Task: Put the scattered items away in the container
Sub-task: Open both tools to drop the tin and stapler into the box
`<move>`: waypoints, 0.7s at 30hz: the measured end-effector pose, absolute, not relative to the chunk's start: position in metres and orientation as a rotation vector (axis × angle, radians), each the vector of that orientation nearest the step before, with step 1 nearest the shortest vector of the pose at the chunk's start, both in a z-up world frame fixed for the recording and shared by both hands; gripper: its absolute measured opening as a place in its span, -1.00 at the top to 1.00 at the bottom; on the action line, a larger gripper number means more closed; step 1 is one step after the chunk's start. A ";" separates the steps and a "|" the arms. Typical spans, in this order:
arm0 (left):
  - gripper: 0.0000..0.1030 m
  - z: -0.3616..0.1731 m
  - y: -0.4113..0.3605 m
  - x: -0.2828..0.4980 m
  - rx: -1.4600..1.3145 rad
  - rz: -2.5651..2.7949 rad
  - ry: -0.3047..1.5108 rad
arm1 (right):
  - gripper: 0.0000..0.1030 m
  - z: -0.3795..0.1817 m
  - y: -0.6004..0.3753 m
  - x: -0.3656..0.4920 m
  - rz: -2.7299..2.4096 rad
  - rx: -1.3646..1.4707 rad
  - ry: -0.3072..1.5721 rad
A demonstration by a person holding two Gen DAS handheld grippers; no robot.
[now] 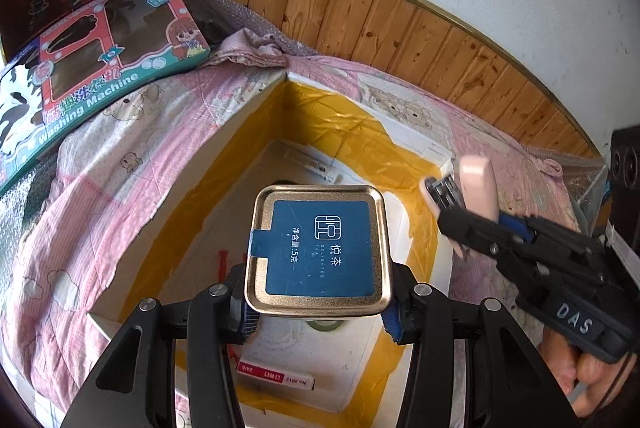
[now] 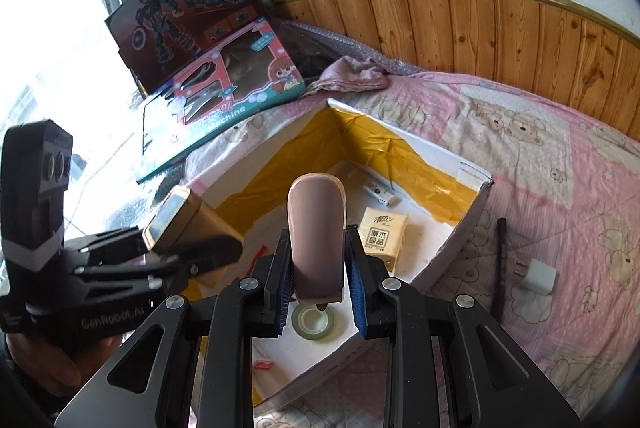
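Note:
My left gripper (image 1: 318,312) is shut on a gold tea tin (image 1: 318,250) with a blue label, held above the open white box (image 1: 256,107) lined with yellow tape. My right gripper (image 2: 318,284) is shut on a pink oblong case (image 2: 317,228), also above the box (image 2: 472,203). In the right wrist view the tea tin (image 2: 180,220) hangs at the left in the other gripper. The left wrist view shows the pink case (image 1: 478,187) at the right. Inside the box lie a tissue pack (image 2: 382,234), a tape roll (image 2: 313,322), a small white tube (image 2: 380,192) and a red-labelled carton (image 1: 276,376).
The box rests on a pink bear-print quilt (image 2: 540,155). A white charger plug (image 2: 538,278) and a dark stick (image 2: 500,264) lie on the quilt right of the box. Toy boxes (image 2: 224,95) lean at the back left by the wood-panelled wall (image 2: 500,31).

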State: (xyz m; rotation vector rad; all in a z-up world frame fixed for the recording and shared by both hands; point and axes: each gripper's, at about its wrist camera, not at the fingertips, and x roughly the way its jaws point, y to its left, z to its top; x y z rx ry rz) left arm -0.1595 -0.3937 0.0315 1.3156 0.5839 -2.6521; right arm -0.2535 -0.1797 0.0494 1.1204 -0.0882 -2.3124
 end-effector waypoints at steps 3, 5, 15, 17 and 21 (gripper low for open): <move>0.04 0.020 -0.379 -0.155 1.367 -2.650 0.537 | 0.50 0.043 -0.182 -0.259 -2.289 1.143 -0.081; 0.04 0.014 -0.374 -0.151 1.394 -2.642 0.518 | 0.50 0.038 -0.185 -0.261 -2.274 1.156 -0.073; 0.04 -0.002 -0.365 -0.147 1.440 -2.593 0.434 | 0.49 0.015 -0.194 -0.267 -2.244 1.214 0.002; 0.04 -0.005 -0.366 -0.148 1.443 -2.582 0.429 | 0.49 0.012 -0.194 -0.268 -2.242 1.221 0.004; 0.04 -0.009 -0.369 -0.149 1.441 -2.557 0.438 | 0.47 0.009 -0.196 -0.267 -2.234 1.223 0.027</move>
